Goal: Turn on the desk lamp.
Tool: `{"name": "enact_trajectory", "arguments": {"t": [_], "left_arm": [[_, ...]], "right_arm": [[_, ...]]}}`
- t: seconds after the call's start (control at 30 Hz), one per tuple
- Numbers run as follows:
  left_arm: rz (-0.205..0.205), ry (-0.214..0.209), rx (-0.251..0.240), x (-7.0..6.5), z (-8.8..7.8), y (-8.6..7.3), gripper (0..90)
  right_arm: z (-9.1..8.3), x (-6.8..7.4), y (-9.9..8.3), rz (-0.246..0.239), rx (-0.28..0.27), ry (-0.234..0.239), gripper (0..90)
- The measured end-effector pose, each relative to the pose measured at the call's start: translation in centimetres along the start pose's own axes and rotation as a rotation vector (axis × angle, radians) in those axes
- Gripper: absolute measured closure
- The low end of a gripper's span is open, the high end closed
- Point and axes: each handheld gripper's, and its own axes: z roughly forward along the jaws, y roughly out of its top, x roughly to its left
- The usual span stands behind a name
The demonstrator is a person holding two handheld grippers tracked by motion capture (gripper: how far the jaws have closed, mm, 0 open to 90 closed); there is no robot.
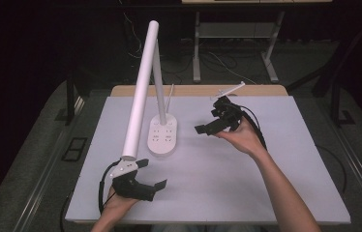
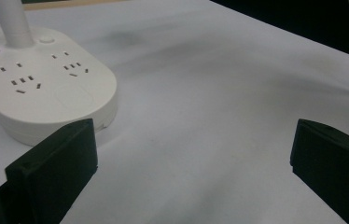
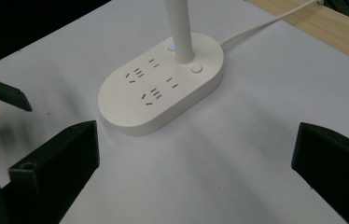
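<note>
High view: desk lamp (image 1: 162, 135) stands mid tabletop (image 1: 227, 193), oval socket base, long tube head. Left gripper (image 1: 151, 175) low near front edge, fingers wide, empty. Right gripper (image 1: 211, 126) beside base, fingers wide, empty. Judgement: base heavy, rigid, smooth plastic; stem best hold, head may tip.

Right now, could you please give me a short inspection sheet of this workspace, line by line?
Surface: white tabletop, wooden strip along the far edge.
Job's things: white desk lamp, its oval base carrying sockets, two buttons and a lit blue dot; long lamp head tilted toward the near left.
Clutter: nothing seen.
Grippers: left tool open, near the front edge; right tool open, right of the base. Both hold nothing.
Cables: white lamp cord runs to the far edge; black cables trail from both tools.
Surroundings: dark floor, table legs beyond.
</note>
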Motion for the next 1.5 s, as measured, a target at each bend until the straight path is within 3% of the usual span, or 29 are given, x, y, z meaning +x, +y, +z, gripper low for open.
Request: {"name": "enact_trajectory", "arguments": {"t": [0.93,1.03,1.07,1.1,1.17,1.2,1.43,1.5], "left_arm": [[0.006,0.0,-0.004,0.0,0.0,0.0,0.0],[0.005,-0.003,-0.007,0.0,0.0,0.0,0.0],[0.005,-0.003,-0.006,0.0,0.0,0.0,0.0],[0.005,-0.003,-0.007,0.0,0.0,0.0,0.0],[0.007,-0.004,-0.006,-0.1,-0.1,0.0,0.0],[0.007,-0.004,-0.005,-0.1,-0.1,0.0,0.0],[0.008,0.0,-0.005,0.1,-0.1,0.0,0.0],[0.011,0.0,-0.006,0.1,-0.1,0.0,0.0]], "right_arm": [[5.4,-0.3,3.9,-0.017,-0.024,-0.014,0.8],[6.1,-0.4,4.0,-0.021,-0.03,-0.004,5.7],[6.5,-0.6,4.1,-0.01,-0.018,0.002,14.3],[6.5,-0.6,4.1,-0.01,-0.018,0.002,14.3],[7.0,-1.0,4.1,0.013,-0.038,0.021,24.5],[7.0,-1.0,4.1,0.013,-0.038,0.021,24.5],[8.4,-1.7,4.4,0.038,-0.047,0.087,47.9],[8.7,-1.8,4.4,0.037,-0.052,0.091,49.9]]}}
